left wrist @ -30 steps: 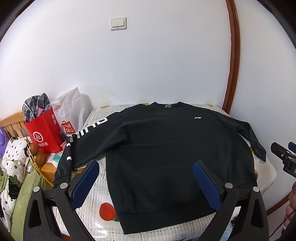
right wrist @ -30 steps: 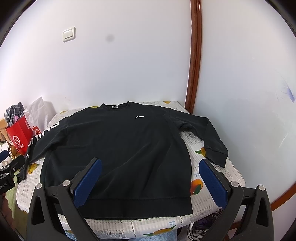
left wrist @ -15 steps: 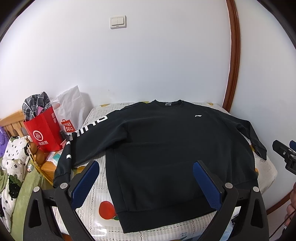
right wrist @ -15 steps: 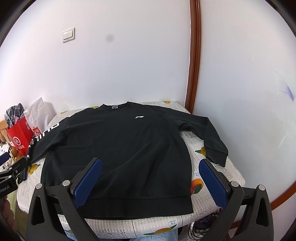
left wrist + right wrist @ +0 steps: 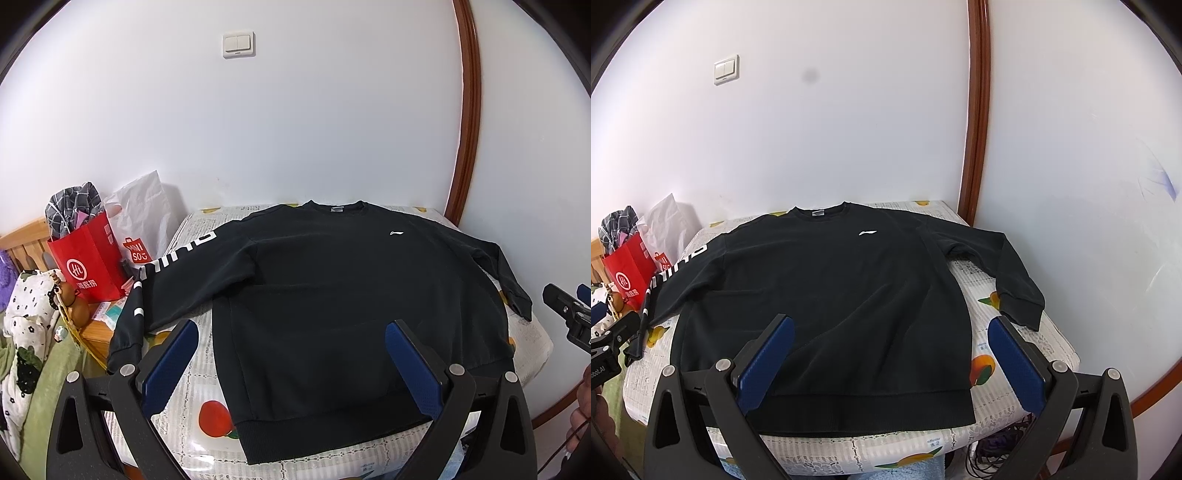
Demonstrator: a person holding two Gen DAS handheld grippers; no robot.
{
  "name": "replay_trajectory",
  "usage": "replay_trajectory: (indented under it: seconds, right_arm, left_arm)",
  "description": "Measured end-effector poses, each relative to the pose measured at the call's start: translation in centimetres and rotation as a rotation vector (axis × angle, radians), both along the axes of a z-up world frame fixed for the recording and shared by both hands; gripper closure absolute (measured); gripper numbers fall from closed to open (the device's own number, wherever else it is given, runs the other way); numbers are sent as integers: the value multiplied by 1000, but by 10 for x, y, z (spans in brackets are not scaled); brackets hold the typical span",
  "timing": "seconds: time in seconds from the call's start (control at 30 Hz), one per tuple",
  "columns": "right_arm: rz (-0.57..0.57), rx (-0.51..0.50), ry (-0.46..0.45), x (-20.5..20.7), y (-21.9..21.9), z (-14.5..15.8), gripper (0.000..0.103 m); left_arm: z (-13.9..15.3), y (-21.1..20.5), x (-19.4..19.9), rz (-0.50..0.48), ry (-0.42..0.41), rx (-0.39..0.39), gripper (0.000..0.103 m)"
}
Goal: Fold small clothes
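The black sweatshirt (image 5: 332, 295) lies flat on the surface (image 5: 1015, 332), filling the lower middle of both frames, collar far, hem toward me. My left gripper (image 5: 291, 362) and right gripper (image 5: 892, 354) both hover spread and empty above the hem. The lettered sleeve (image 5: 173, 269) trails lower left nearest my left gripper; the plain sleeve (image 5: 1015, 273) bends right, nearer my right.

Both grippers (image 5: 291, 363) (image 5: 891, 363) wide apart, empty
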State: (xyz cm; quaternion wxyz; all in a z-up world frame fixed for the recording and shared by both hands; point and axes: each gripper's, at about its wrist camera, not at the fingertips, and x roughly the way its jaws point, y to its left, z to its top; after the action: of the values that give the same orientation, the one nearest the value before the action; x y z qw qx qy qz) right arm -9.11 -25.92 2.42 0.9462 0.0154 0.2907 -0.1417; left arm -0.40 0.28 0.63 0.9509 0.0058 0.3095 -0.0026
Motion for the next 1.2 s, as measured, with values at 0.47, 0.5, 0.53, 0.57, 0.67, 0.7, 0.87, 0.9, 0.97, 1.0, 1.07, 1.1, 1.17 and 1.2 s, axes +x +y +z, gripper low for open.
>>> replay_trajectory:
  seconds: [0.47, 0.5, 0.53, 0.57, 0.67, 0.7, 0.87, 0.9, 0.97, 1.0, 1.07, 1.1, 1.17, 1.2]
  right_arm:
    - [-7, -3, -3, 0, -2, 0, 0]
    - [-7, -3, -4, 0, -2, 0, 0]
    - [-7, -4, -4, 0, -2, 0, 0]
    - [-7, -4, -4, 0, -2, 0, 0]
    - [-7, -6, -3, 0, -3, 0, 0]
    - [-6, -7, -2, 1, -3, 0, 0]
    - [5, 6, 9, 12, -3, -6, 0]
    - [10, 12, 15, 16, -3, -8, 0]
    - [27, 16, 33, 26, -3, -16, 0]
    - [36, 16, 42, 32, -2, -21, 0]
    - [53, 18, 67, 44, 1, -30, 0]
    - [64, 23, 80, 50, 2, -36, 0]
    - [86, 45, 121, 65, 5, -47, 2]
    - [94, 51, 135, 71, 7, -52, 4]
  left_arm:
    - [0, -4, 0, -6, -5, -4, 1]
    - [0, -4, 1, -7, -4, -5, 1]
    - [0, -4, 0, -6, -4, -4, 1]
    - [1, -4, 1, -7, -4, -4, 1]
    - [0, -5, 3, -4, -3, -1, 1]
    - [0, -5, 5, -4, -1, -1, 1]
    - [-8, 2, 20, -1, 28, -6, 1]
    - [-12, 4, 26, -3, 41, -13, 1]
    - [-20, 13, 35, 4, 58, -23, 1]
    - [-26, 19, 42, 14, 72, -23, 1]
    - [-37, 33, 49, 46, 88, -19, 1]
    - [-43, 41, 55, 72, 101, -15, 1]
    - [-55, 59, 66, 115, 126, -14, 1]
    - [-62, 69, 71, 138, 143, -18, 1]
